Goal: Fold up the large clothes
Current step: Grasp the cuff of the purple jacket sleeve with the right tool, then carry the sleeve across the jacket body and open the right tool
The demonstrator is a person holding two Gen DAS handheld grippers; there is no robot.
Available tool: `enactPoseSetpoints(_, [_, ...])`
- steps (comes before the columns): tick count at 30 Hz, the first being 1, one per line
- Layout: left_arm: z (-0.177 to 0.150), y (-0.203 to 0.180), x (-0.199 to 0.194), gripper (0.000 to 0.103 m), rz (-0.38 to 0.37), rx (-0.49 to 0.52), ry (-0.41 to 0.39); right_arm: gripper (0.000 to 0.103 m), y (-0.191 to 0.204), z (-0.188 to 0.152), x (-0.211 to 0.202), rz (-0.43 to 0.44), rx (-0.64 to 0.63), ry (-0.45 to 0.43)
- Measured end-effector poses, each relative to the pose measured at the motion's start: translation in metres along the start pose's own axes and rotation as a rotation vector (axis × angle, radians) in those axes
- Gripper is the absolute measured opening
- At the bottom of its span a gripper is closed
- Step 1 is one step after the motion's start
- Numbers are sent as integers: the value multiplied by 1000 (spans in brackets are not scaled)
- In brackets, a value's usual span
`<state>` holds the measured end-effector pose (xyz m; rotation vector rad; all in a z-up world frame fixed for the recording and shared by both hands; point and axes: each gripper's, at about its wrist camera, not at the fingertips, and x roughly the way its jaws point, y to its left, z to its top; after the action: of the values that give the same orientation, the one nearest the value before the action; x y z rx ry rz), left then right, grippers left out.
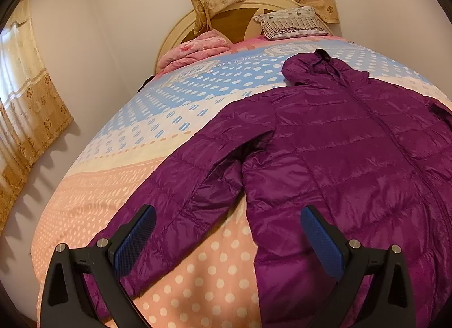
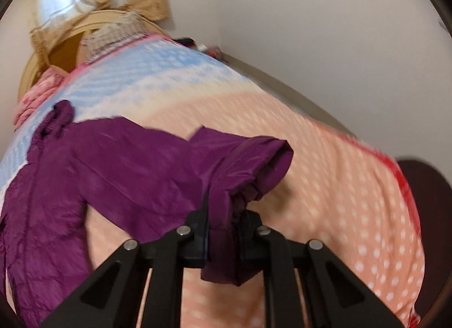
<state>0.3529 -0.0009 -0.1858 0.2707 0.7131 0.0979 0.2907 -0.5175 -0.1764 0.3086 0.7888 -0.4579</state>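
Observation:
A purple quilted hooded jacket [image 1: 353,144] lies front up on the bed, hood toward the headboard. Its left sleeve [image 1: 180,195] stretches down toward the bed's foot. My left gripper [image 1: 227,232] is open and empty, hovering above the gap between that sleeve and the jacket's body. In the right wrist view the jacket [image 2: 118,155] lies at the left, and my right gripper [image 2: 223,226] is shut on the cuff end of the other sleeve [image 2: 240,164], lifting it off the bed. This view is motion-blurred.
The bed has a polka-dot cover [image 1: 141,186] in blue, cream and peach bands. A folded pink quilt [image 1: 195,51] and a pillow [image 1: 291,23] lie by the round headboard. Curtains [image 1: 31,107] hang left and behind. A wall [image 2: 310,31] runs along the bed's right side.

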Motion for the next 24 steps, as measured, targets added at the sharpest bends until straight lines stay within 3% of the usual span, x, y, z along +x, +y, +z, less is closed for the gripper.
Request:
enactPoseSetpoints(5, [6, 3, 6, 102, 1, 0, -6, 15, 73, 21, -10, 78, -121, -64])
enactPoseSetpoints(9, [11, 11, 8, 102, -2, -18, -13, 15, 151, 20, -15, 153, -264, -98])
enactPoseSetpoints(18, [8, 31, 10, 102, 4, -39, -21, 14, 285, -30, -1, 292, -480, -85])
enactPoseSetpoints(24, [4, 34, 16, 102, 19, -47, 0, 16, 326, -68, 18, 298, -555, -56])
